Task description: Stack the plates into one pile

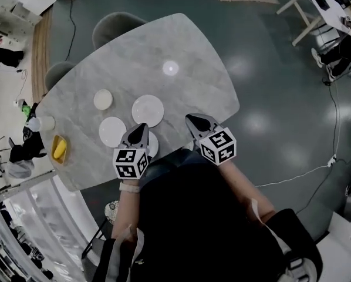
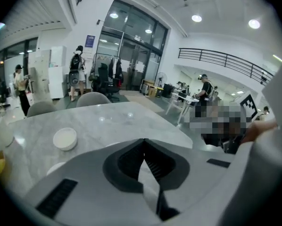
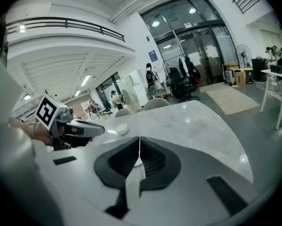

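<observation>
Plain white plates lie unstacked on our marble tabletop (image 1: 187, 46)

The round plates (image 1: 148, 110) sit apart, just ahead of our fingers. We hold the left gripper (image 1: 141, 126) and right gripper (image 1: 191, 118) side by side, tilted downward, fingers closed on nothing.

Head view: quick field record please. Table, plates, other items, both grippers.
surface: grey marble table
plates: four white ones, lying singly, no pile yet
small plate, farthest left
large plate, mid-table
medium plate, nearer the person
fourth plate, partly hidden behind the left gripper
other: yellow item at the table's left edge
left gripper: shut, empty, over the near plates
right gripper: shut, empty, over the near table edge
</observation>
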A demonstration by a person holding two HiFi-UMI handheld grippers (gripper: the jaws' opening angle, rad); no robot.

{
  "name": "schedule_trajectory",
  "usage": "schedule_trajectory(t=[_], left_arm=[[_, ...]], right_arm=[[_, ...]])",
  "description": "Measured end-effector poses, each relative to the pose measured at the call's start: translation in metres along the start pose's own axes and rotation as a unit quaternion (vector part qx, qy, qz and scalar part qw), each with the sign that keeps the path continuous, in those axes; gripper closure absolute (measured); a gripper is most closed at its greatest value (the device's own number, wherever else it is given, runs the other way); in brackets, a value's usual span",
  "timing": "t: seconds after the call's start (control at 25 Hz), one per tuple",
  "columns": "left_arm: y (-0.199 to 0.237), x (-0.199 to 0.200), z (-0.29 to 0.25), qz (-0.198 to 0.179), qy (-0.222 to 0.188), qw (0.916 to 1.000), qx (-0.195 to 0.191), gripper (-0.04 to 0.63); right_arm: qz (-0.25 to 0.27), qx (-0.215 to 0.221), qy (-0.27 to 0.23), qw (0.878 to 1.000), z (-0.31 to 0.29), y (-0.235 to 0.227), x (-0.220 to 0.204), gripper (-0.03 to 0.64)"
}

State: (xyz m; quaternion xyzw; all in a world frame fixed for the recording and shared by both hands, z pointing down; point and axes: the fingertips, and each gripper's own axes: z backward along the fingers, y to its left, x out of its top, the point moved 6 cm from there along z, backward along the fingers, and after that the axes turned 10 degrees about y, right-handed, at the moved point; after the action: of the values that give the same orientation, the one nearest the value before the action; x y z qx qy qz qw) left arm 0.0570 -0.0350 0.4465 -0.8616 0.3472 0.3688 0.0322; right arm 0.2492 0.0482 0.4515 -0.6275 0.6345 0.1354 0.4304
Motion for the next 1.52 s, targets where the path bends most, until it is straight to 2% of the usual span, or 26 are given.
schedule_trajectory(t=[0.2, 0.36, 0.72, 0.96, 1.52], left_arm=[[0.012, -0.016, -0.012, 0.04, 0.031, 0.9973, 0.052, 0.592], [0.019, -0.026, -0.017, 0.038, 0.057, 0.9942, 0.082, 0.592], [0.045, -0.039, -0.029, 0.049, 0.088, 0.9884, 0.113, 0.592], [0.074, -0.045, -0.045, 0.072, 0.101, 0.9864, 0.109, 0.592], [0.129, -0.054, -0.09, 0.084, 0.158, 0.9817, 0.066, 0.589]], right_arm=[[0.015, 0.033, 0.035, 0.999, -0.026, -0.006, -0.009, 0.6], [0.024, 0.05, 0.057, 0.997, -0.043, -0.007, -0.013, 0.6], [0.036, 0.07, 0.101, 0.992, -0.08, -0.003, -0.024, 0.6], [0.05, 0.068, 0.126, 0.988, -0.111, -0.001, -0.027, 0.6], [0.044, 0.037, 0.192, 0.98, -0.187, -0.009, -0.038, 0.6]])
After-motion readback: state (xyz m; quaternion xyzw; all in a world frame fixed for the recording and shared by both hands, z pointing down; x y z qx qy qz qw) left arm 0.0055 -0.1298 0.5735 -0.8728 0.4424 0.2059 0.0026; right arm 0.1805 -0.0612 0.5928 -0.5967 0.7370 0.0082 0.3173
